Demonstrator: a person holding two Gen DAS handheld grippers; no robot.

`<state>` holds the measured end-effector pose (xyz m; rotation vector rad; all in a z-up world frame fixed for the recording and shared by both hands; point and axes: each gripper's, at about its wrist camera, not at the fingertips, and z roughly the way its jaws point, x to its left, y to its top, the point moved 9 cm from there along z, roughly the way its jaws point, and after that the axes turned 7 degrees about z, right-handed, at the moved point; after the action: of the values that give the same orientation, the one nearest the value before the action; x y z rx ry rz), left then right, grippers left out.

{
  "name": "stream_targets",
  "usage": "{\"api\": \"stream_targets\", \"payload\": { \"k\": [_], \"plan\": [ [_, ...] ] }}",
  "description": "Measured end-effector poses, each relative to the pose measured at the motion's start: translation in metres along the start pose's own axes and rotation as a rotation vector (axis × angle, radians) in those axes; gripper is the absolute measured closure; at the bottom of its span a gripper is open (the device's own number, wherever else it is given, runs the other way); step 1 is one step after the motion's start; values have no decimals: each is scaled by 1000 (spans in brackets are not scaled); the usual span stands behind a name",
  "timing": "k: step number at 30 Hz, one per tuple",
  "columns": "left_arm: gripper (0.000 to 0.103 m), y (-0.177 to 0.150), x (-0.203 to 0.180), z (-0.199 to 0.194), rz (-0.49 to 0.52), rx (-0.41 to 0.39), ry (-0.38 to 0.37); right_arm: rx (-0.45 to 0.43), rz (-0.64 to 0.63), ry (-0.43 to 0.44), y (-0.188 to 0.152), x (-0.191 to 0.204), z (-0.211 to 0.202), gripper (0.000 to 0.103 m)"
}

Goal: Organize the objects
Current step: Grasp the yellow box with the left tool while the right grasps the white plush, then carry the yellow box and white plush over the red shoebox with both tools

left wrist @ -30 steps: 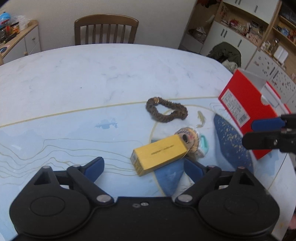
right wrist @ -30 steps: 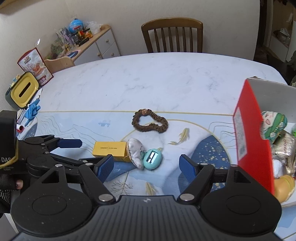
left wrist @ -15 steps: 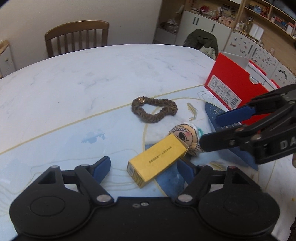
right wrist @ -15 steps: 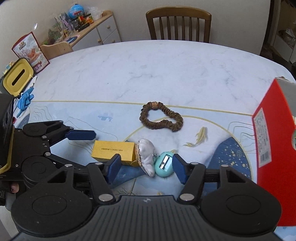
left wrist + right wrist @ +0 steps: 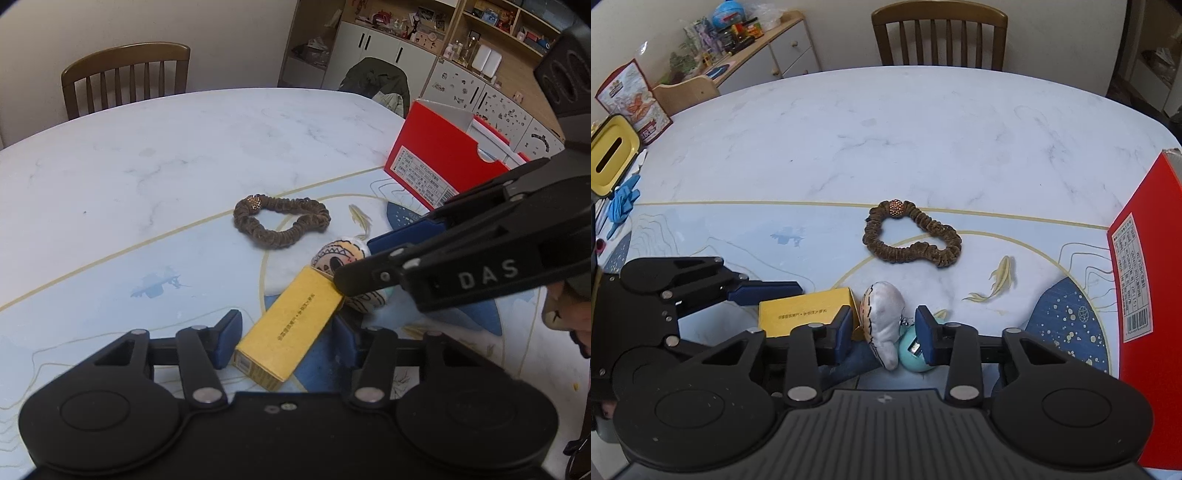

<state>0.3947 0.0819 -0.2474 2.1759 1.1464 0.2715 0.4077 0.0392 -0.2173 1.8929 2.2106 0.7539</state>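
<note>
A yellow box [image 5: 291, 328] lies on the table between the open fingers of my left gripper [image 5: 286, 338]; it also shows in the right wrist view [image 5: 805, 312]. A small plush toy [image 5: 884, 317] and a teal sharpener [image 5: 914, 350] lie between the fingers of my right gripper [image 5: 884, 328], which stands narrowed around them without clearly pinching. The plush shows in the left wrist view [image 5: 338, 254] under the right gripper. A brown scrunchie [image 5: 910, 238] lies farther out. A red box [image 5: 1141, 295] stands at the right.
A wooden chair [image 5: 940, 37] stands behind the round marble table [image 5: 886, 129]. A sideboard with clutter [image 5: 746, 40] and a yellow-lidded container [image 5: 611, 153] are at the left. Cabinets and shelves [image 5: 461, 74] stand behind the red box [image 5: 443, 162].
Both grippers moved in and down. The left now straddles the yellow box. The right narrowed its fingers around the plush toy and the sharpener.
</note>
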Motion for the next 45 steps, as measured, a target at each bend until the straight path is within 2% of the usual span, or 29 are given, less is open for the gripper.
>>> {"api": "stream_targets", "payload": {
  "k": [7,9,14,22,34,45],
  "plan": [
    [63,-2,1,-3,-35,-3,-6,-9,8,-3,0,-2,-1,76],
    [71,-2,1,-4,-52,-4,-14,-9,13,0,0,-3,-1,78],
    [74,-1,1,-9,-73,-14,4,-21,6,2,0,-1,-3,82],
    [75,0,-2,-21,-106,-34,18,-49,28,28,1,-5,-23,84],
    [75,12,-13,-49,-146,-67,23,-106,108,95,5,-28,-83,84],
    [75,41,-43,-68,-169,-125,-8,-152,145,79,-3,-65,-130,84]
  ]
}}
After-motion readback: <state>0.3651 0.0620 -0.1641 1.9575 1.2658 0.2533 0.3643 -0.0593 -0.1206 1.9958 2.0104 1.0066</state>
